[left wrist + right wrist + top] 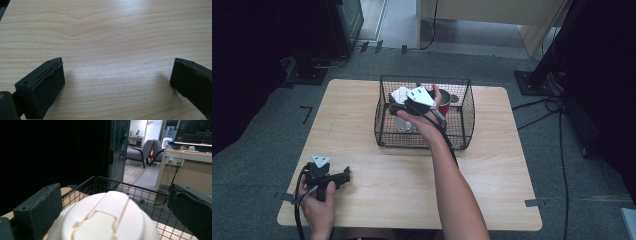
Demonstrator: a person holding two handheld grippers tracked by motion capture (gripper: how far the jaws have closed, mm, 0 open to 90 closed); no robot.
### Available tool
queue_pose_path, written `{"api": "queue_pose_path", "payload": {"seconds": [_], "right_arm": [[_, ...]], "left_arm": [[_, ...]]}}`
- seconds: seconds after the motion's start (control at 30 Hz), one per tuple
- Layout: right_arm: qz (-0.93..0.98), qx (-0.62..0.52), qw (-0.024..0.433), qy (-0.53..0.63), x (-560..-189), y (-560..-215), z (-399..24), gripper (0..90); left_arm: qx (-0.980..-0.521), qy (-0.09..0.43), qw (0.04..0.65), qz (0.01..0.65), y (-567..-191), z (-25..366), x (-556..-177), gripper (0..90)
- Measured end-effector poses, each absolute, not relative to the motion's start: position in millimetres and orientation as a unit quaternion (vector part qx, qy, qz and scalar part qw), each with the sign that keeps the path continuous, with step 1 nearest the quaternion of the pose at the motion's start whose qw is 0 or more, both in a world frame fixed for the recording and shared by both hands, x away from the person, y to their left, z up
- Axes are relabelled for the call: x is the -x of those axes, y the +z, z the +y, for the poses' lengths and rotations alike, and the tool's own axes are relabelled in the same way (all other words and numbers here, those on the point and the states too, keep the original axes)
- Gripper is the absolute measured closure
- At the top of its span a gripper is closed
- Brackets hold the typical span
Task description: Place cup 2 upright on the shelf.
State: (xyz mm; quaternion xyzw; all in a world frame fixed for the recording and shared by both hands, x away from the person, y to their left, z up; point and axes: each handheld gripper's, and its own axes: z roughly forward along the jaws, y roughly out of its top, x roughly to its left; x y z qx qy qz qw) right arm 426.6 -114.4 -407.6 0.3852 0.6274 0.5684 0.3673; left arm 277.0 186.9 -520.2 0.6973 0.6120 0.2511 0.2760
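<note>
While standing upright inside the basket, bottle with white cap: rigid, smooth, likely light; grip below cap. Right gripper open around cap; left gripper open, near table edge.

left tongs open, right tongs open

White lid sits between the right gripper's open jaws, above wire basket.

high: overhead, whole table | left: close on tabletop | right: level – shares basket with high
</note>
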Motion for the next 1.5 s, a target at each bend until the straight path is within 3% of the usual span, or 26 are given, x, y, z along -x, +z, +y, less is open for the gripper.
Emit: {"api": "queue_pose_path", "payload": {"seconds": [0.5,1.5], "right_arm": [[0.622,-0.384,0.372,0.572,-400,-392,-138,0.0],[0.632,-0.379,0.368,0.567,-325,-398,-179,0.0]], "left_arm": [[-0.696,0.251,0.277,0.613,-520,187,-277,0.0],[-0.696,0.251,0.277,0.613,-520,187,-277,0.0]]}}
